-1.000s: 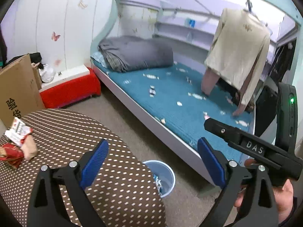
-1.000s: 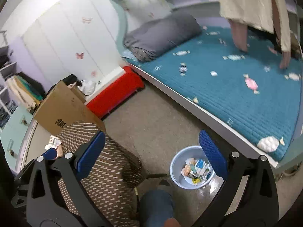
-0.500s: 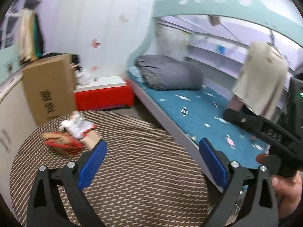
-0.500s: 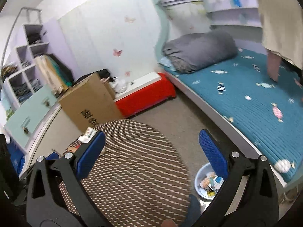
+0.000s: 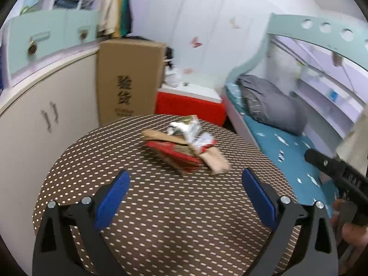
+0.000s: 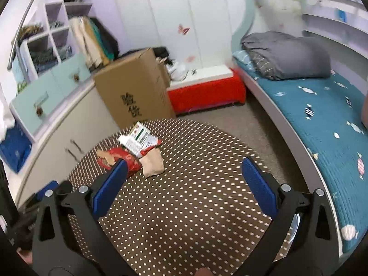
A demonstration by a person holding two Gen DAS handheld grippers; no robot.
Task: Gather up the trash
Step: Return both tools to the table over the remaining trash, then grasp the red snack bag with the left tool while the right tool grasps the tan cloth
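Both views have swung from the bin to the trash pile [image 5: 184, 151] on the table [image 5: 161, 218].

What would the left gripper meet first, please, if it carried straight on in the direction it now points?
Most likely the trash pile on the dotted round table. The open left gripper points at it with only bare tabletop between, though depth is hard to judge.

Red wrapper [image 5: 176, 153]: flattened, centre frame, on the dotted table.
White packet [image 6: 138, 139]: crumpled, lying on top.
Tan paper [image 6: 153, 165]: folded, touching the red wrapper.
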